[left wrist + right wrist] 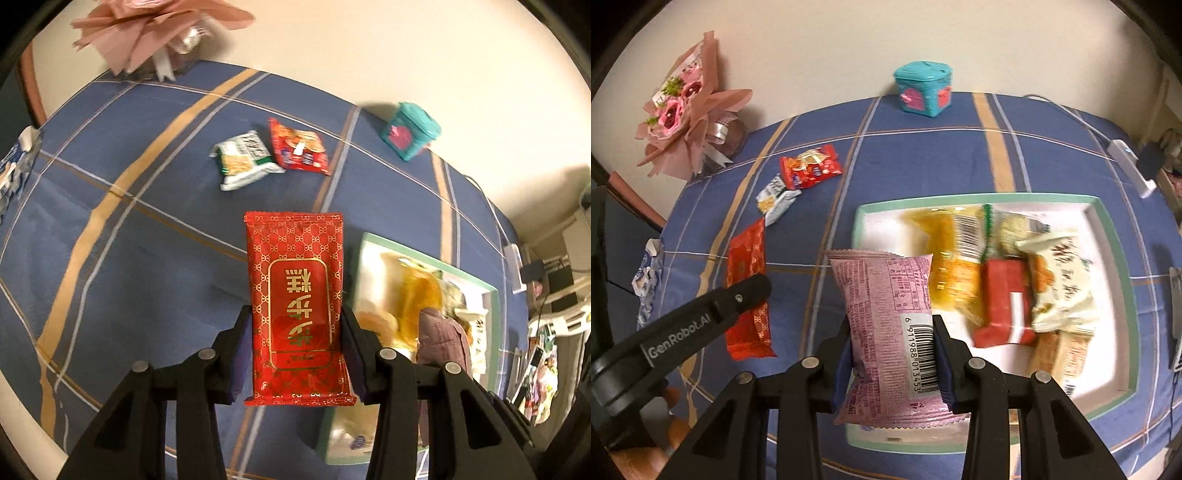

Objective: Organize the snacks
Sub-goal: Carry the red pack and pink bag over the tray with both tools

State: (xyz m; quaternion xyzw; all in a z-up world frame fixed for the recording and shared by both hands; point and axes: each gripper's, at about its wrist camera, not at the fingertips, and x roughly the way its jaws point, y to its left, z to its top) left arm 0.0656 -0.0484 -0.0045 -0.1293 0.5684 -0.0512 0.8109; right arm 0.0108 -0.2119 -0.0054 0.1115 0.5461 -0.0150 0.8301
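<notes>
Both hands carried a snack clear of the counter point(923, 155). The left gripper point(297, 354) was clamped on the red packet point(295, 295), whose long axis ran straight out ahead along the fingers. The right gripper point(892, 354) was clamped on the pink packet point(886, 332), likewise lengthwise ahead of it.

The white tray point(1115, 236) with the green rim, already holding several snacks, lay just ahead and to the right of the right gripper, partly under the pink packet. From the left gripper the tray point(480, 284) sat off to its right. By my reading the right hand was the nearer, so the pink packet likely goes in first. Two small packets point(269, 155) lay well ahead of the left gripper, not yet collected.
</notes>
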